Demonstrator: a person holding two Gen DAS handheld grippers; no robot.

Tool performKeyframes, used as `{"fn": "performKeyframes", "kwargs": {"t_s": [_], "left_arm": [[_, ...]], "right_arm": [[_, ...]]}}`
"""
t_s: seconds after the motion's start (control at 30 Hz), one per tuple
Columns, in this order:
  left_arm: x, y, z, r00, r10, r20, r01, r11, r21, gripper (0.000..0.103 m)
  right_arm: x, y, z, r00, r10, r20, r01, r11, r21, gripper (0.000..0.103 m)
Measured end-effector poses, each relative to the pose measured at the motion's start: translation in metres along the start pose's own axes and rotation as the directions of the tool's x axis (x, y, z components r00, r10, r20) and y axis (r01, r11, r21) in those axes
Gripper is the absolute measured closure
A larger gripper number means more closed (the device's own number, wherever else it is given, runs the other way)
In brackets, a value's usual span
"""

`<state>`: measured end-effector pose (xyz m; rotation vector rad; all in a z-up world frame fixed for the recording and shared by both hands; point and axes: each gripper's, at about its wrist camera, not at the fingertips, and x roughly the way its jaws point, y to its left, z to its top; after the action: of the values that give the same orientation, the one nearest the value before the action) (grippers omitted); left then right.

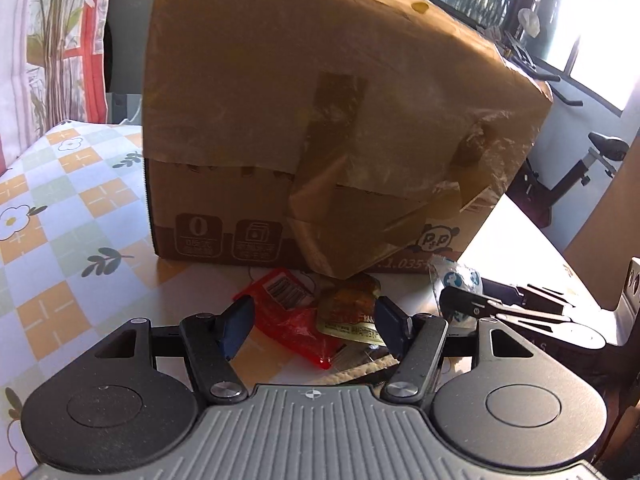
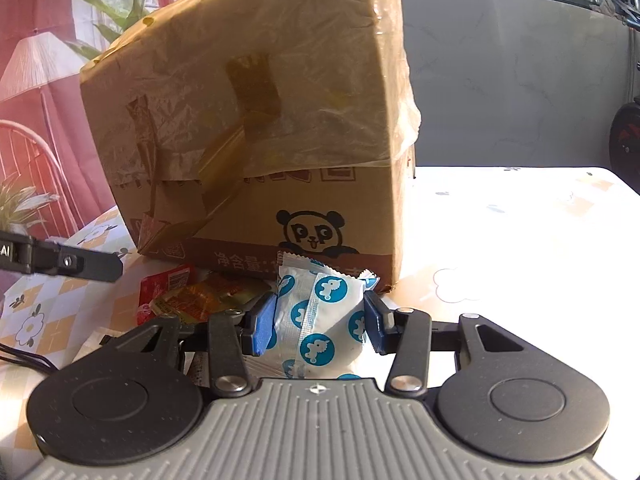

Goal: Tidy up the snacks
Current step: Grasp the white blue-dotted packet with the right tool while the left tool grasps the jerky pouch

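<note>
On the checked tablecloth (image 1: 68,216) a taped cardboard box (image 1: 320,120) fills most of both views, its top cut off by the frame edge and its far sides hidden. At its foot lies a small heap of snacks. From the left wrist, the left gripper (image 1: 310,320) sits low over a red packet (image 1: 292,308) and an amber packet (image 1: 352,312); its blue pads stand on either side of them, but whether they press on either packet cannot be told, since the packets overlap and part of the heap is hidden behind the gripper body. From the right wrist, the right gripper (image 2: 318,320) has a white packet with blue circles (image 2: 320,320) between its pads, both pads touching the wrapper's sides, so it grips that packet. The packet's lower end is hidden behind the gripper body. Print on the box is partly covered by tape and hard to read
</note>
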<state>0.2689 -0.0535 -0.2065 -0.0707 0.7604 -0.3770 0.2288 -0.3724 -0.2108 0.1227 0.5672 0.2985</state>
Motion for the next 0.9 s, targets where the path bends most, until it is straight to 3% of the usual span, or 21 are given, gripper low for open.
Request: {"fn": "performKeyframes", "kwargs": {"t_s": [0.23, 0.33, 0.67, 0.77, 0.83, 0.9], "left_arm": [[0.034, -0.031, 0.006, 0.999, 0.021, -0.032, -0.014, 0.982, 0.19, 0.033], [0.048, -0.038, 0.01, 0.999, 0.024, -0.048, -0.013, 0.976, 0.216, 0.026], [0.084, -0.05, 0.007, 0.994, 0.066, -0.09, -0.043, 0.969, 0.242, 0.027], [0.083, -0.058, -0.003, 0.993, 0.086, -0.075, -0.058, 0.946, 0.319, 0.026], [0.084, -0.052, -0.003, 0.993, 0.071, -0.094, -0.042, 0.961, 0.272, 0.026], [0.081, -0.048, -0.005, 0.994, 0.071, -0.087, -0.045, 0.964, 0.263, 0.033]], "right_arm": [[-0.009, -0.01, -0.001, 0.998, 0.039, 0.048, -0.041, 0.998, 0.05, 0.055], [-0.013, -0.013, 0.0, 0.997, 0.053, 0.063, -0.057, 0.996, 0.067, 0.055], [-0.017, -0.021, -0.002, 0.994, 0.073, 0.08, -0.082, 0.991, 0.103, 0.055], [-0.017, -0.022, -0.004, 0.994, 0.076, 0.083, -0.084, 0.991, 0.101, 0.055], [-0.016, -0.021, -0.004, 0.994, 0.078, 0.08, -0.086, 0.991, 0.1, 0.055], [-0.016, -0.021, -0.004, 0.994, 0.079, 0.076, -0.086, 0.991, 0.101, 0.055]]}}
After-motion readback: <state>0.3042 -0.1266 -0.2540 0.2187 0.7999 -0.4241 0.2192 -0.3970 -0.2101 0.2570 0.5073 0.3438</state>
